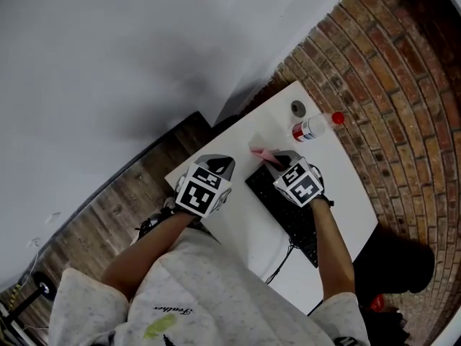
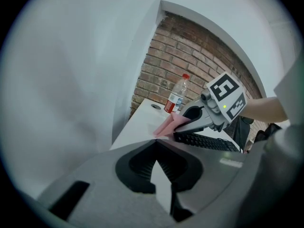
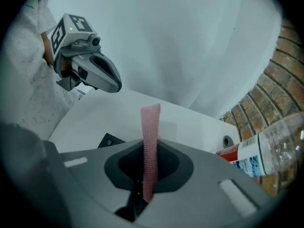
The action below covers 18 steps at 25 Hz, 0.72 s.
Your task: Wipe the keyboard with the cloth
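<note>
A black keyboard [image 1: 288,211] lies on the white table [image 1: 238,222], with its cable running off the near edge. My right gripper [image 1: 278,161] hovers over the keyboard's far end, shut on a pink cloth [image 1: 261,153]. In the right gripper view the cloth [image 3: 150,127] stands up as a narrow strip from the shut jaws [image 3: 151,144], and a keyboard corner [image 3: 109,140] shows below. My left gripper [image 1: 220,166] is held above the table's left part, jaws together, holding nothing. The left gripper view shows the right gripper [image 2: 183,121], the cloth [image 2: 167,126] and the keyboard [image 2: 206,141].
A clear plastic bottle [image 1: 313,126] with a red cap and red label lies at the table's far end. A small grey round thing [image 1: 297,108] sits beside it. A white wall runs along the left, and a brick floor along the right. Wood flooring shows at the lower left.
</note>
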{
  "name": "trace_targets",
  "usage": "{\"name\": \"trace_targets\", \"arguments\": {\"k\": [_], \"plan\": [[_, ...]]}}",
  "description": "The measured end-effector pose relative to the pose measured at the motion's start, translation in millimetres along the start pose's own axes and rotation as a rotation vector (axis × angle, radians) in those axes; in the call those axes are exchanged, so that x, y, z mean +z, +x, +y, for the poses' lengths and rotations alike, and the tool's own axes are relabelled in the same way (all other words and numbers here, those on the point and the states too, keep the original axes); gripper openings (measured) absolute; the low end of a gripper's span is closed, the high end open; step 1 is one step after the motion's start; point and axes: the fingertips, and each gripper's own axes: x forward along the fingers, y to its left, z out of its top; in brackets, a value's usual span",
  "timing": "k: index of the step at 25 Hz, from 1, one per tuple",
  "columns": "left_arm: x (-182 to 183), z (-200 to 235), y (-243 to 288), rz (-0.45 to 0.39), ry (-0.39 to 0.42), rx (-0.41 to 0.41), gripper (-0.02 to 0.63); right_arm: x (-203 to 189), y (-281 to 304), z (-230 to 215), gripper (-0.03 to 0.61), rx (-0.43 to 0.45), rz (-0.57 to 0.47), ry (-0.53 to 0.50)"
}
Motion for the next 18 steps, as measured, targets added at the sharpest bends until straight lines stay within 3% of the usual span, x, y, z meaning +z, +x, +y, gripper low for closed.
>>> {"name": "trace_targets", "arguments": {"k": [18], "plan": [[-21,-9,-31,-0.023,-0.038,0.067,-0.003,9,2,55,0.023,0.085,-0.022,-0.060]]}}
